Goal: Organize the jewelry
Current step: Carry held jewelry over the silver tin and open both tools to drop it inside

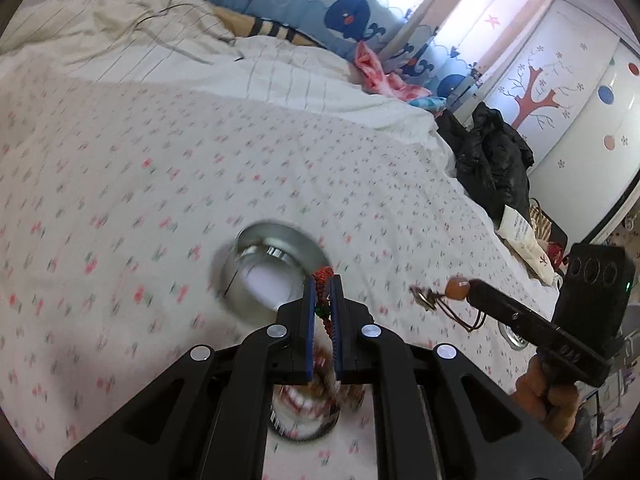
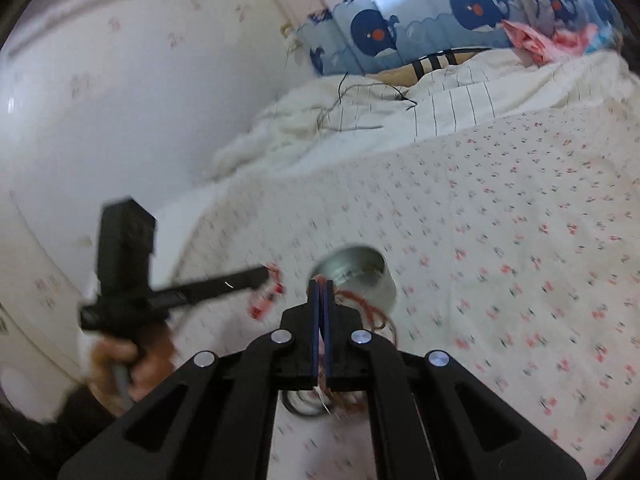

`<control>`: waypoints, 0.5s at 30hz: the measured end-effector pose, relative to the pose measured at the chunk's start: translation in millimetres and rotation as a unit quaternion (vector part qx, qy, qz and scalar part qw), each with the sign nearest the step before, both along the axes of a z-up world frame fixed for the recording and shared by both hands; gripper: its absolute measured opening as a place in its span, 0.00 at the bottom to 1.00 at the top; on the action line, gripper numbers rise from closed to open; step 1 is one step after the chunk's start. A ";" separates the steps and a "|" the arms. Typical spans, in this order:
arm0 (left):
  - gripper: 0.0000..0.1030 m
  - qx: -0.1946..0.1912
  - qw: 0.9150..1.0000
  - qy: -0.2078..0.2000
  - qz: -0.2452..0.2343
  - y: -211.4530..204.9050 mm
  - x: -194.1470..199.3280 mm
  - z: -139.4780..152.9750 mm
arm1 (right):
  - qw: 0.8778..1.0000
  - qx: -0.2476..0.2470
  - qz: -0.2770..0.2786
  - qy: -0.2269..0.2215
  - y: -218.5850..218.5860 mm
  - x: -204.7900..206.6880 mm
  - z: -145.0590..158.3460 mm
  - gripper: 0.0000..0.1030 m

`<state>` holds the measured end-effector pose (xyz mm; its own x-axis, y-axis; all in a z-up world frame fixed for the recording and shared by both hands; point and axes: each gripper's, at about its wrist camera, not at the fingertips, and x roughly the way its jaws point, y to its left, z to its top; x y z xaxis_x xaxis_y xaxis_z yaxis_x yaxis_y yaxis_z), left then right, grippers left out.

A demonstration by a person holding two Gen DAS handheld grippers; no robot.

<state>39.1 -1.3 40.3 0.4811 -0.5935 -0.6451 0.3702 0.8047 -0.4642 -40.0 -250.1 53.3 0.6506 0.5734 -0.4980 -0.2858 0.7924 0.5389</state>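
A round silver tin [image 1: 276, 268] stands open on the floral bedsheet; it also shows in the right wrist view [image 2: 356, 280]. My left gripper [image 1: 323, 280] is shut on a red braided cord [image 1: 322, 276] just right of the tin's rim; the cord hangs blurred below. It shows from the side in the right wrist view [image 2: 266, 274], holding red cord [image 2: 266, 296]. My right gripper [image 2: 321, 284] is shut on a brown cord [image 2: 372, 312] in front of the tin. In the left wrist view it [image 1: 466, 292] holds a brown bead [image 1: 458, 289] with a metal charm [image 1: 424, 298].
A black ring-shaped band [image 1: 300, 428] lies on the sheet under the left gripper. A crumpled white duvet [image 1: 132, 32] covers the far bed. Whale-print curtains [image 2: 440, 20] hang behind. A black bag [image 1: 492, 160] and a round metal lid [image 1: 514, 336] sit by the bed's right edge.
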 end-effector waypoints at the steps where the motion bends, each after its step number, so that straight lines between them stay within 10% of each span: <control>1: 0.06 0.008 1.000 0.000 -0.002 -7.8 8.1 -1.2 | 1.000 0.009 -0.001 0.001 -2.9 6.1 1.3 0.02; 10: 0.13 0.112 0.993 0.038 -0.004 -39.8 54.2 -39.9 | 0.999 0.032 0.021 0.028 8.0 56.3 -9.9 0.02; 12: 0.41 0.115 0.993 0.025 0.005 -31.8 50.4 -31.1 | 0.998 0.038 0.029 0.036 15.6 68.5 -17.2 0.02; 15: 0.50 0.106 0.994 0.003 0.036 -8.3 45.7 -14.7 | 0.998 0.029 0.038 0.048 33.5 85.5 -28.5 0.02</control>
<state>84.9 -9.6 25.6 0.5123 -0.4089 -0.7553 0.3060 0.9086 -0.2843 45.5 -216.6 24.8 0.5550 0.6488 -0.5206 -0.2894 0.7374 0.6104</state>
